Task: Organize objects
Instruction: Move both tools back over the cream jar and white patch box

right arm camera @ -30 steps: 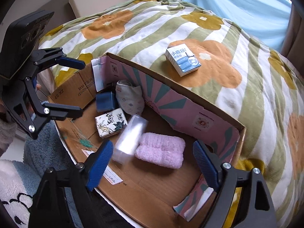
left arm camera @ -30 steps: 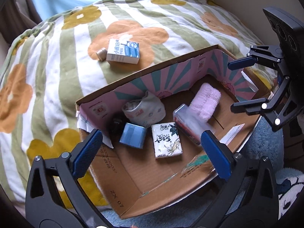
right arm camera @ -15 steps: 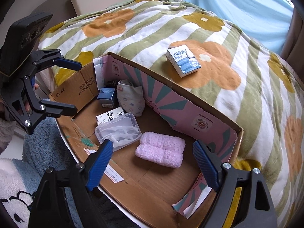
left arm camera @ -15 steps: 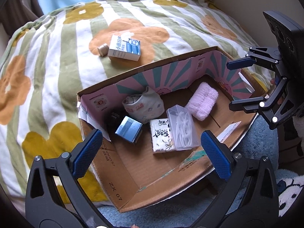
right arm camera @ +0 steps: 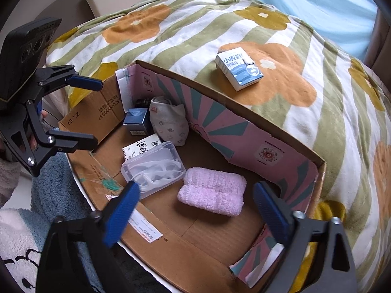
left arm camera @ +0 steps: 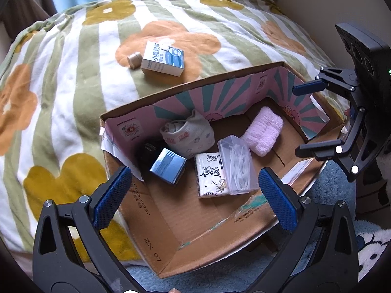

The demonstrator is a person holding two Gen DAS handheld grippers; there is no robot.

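A cardboard box (left arm camera: 168, 222) (right arm camera: 195, 234) with pink inner walls lies on the bed. Inside are a clear plastic case (left arm camera: 235, 164) (right arm camera: 152, 168), a tissue pack (left arm camera: 211, 174) (right arm camera: 141, 146), a blue box (left arm camera: 168, 166) (right arm camera: 136, 120), a sock bundle (left arm camera: 187, 134) (right arm camera: 169, 122) and a pink towel (left arm camera: 264, 130) (right arm camera: 212, 190). A white and blue carton (left arm camera: 163, 58) (right arm camera: 239, 68) and a small beige cylinder (left arm camera: 134, 59) lie on the blanket beyond the box. My left gripper (left arm camera: 195, 195) (right arm camera: 85, 112) is open and empty above the box's near left end. My right gripper (right arm camera: 195, 212) (left arm camera: 310, 117) is open and empty above the right end.
The green-striped flower blanket (left arm camera: 61, 85) (right arm camera: 330, 122) covers the bed around the box. A blue fuzzy fabric (left arm camera: 330, 190) (right arm camera: 56, 195) lies at the box's near side. A wall and curtain stand behind the bed.
The clear plastic case fell from the air and came to rest flat in the box, partly on the tissue pack. Both grippers stayed open and shifted only slightly.
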